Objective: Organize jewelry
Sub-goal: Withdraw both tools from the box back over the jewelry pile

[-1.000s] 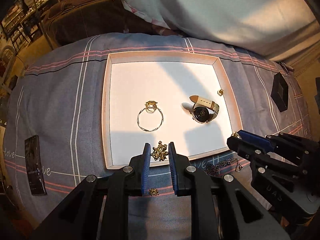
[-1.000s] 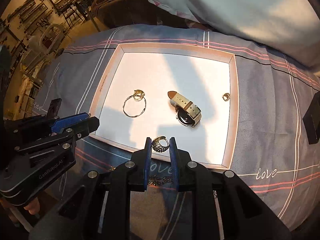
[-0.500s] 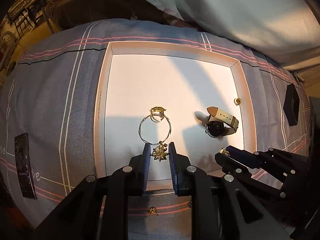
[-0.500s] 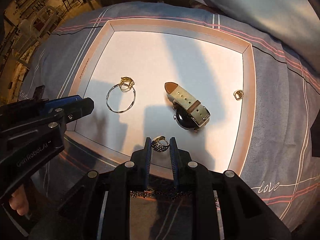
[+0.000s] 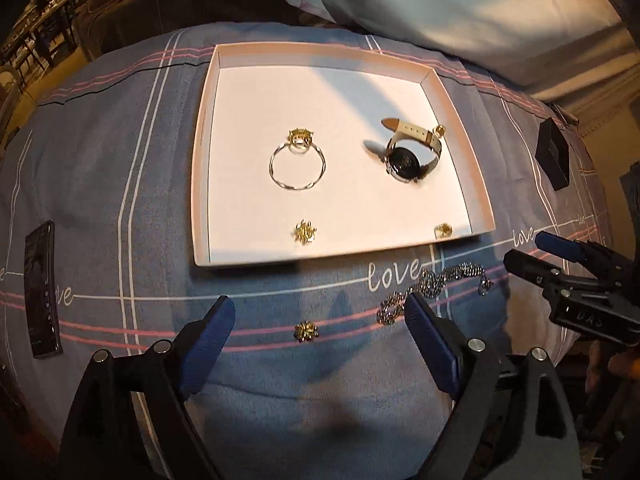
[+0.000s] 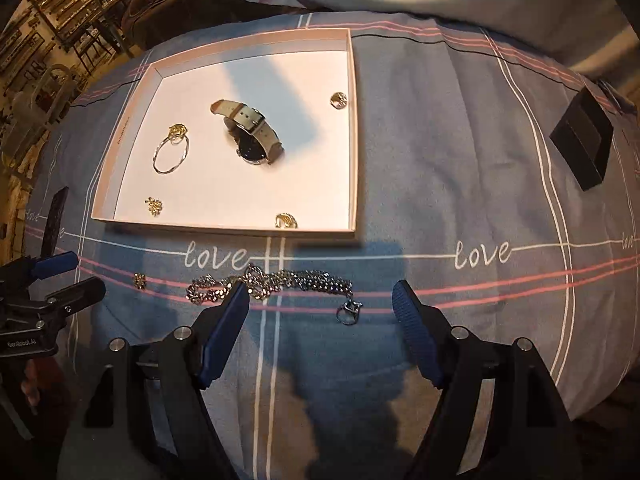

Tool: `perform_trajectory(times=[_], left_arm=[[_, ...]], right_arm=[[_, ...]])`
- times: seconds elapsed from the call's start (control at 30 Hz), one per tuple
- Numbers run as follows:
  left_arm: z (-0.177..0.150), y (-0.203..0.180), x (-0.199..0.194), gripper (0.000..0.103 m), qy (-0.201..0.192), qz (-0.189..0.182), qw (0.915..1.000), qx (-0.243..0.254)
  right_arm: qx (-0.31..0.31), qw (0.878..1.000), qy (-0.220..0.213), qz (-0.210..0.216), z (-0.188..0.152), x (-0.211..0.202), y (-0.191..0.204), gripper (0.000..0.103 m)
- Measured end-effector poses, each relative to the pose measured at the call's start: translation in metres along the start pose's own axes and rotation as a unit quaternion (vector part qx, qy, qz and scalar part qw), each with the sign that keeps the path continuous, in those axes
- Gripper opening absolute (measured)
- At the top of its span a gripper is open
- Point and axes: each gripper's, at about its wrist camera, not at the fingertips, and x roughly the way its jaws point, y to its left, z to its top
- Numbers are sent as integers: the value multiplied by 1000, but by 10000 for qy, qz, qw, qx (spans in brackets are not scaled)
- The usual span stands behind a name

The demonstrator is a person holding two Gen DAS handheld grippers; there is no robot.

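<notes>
A shallow white tray lies on the grey bedspread. In it are a bangle with a gold charm, a cream-strapped watch, a gold flower earring, a gold ring and a small gold piece. On the bedspread in front lie a second flower earring and a silver chain. My left gripper is open and empty above the earring. My right gripper is open and empty above the chain.
A black box sits on the bedspread to the right of the tray. A dark flat remote-like object lies to the left. A pale pillow or duvet rises behind the tray.
Both grippers opened and pulled back from the tray. The flower earring from the left gripper and the gold ring from the right gripper now lie in the tray near its front edge.
</notes>
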Motion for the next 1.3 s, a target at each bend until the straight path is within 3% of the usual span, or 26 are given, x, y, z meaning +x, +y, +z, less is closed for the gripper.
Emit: perform_trajectory(times=[0.07, 0.13, 0.23, 0.4, 0.47, 0.57, 0.73, 0.9, 0.97, 1.03, 1.1, 1.2, 1.3], left_arm=[[-25, 1, 15, 86, 356, -128, 9993, 39], [-43, 2, 28, 86, 506, 249, 9983, 134], [-52, 3, 39, 86, 557, 595, 9964, 236], [-47, 5, 40, 86, 526, 533, 9972, 19], [-45, 5, 38, 86, 490, 516, 9975, -33], [-43, 6, 33, 86, 373, 587, 9976, -23], [-47, 15, 26, 86, 357, 595, 9975, -125], [-51, 25, 24, 86, 342, 628, 9971, -270], [-52, 23, 23, 86, 304, 610, 9973, -271], [-52, 24, 19, 86, 236, 575, 9978, -228], [-52, 21, 18, 86, 195, 507, 9984, -148], [-50, 10, 22, 86, 197, 384, 9991, 7], [-48, -4, 26, 86, 218, 290, 9991, 223]], right_arm=[[316, 9991, 227, 154, -25, 12, -19, 71], [442, 9980, 386, 225, -41, 24, -30, 59], [514, 9978, 357, 218, -50, 32, -36, 50], [425, 9989, 18, -192, -25, 39, -28, 51], [275, 9991, -117, -312, -9, 44, -19, 58], [-139, 9968, -197, -768, 6, 59, 0, 61], [-1269, 9878, -47, -900, -9, 78, 53, 61], [-2205, 9750, -79, -266, -45, 58, 101, 62], [-1777, 9825, -524, -188, -46, 32, 85, 70], [-853, 9932, -792, -89, -40, 10, 48, 73], [-177, 9976, -665, -35, -36, 2, 7, 73], [79, 9993, -195, 319, -44, 8, -33, 60], [107, 9984, -89, 542, -56, 13, -27, 59]])
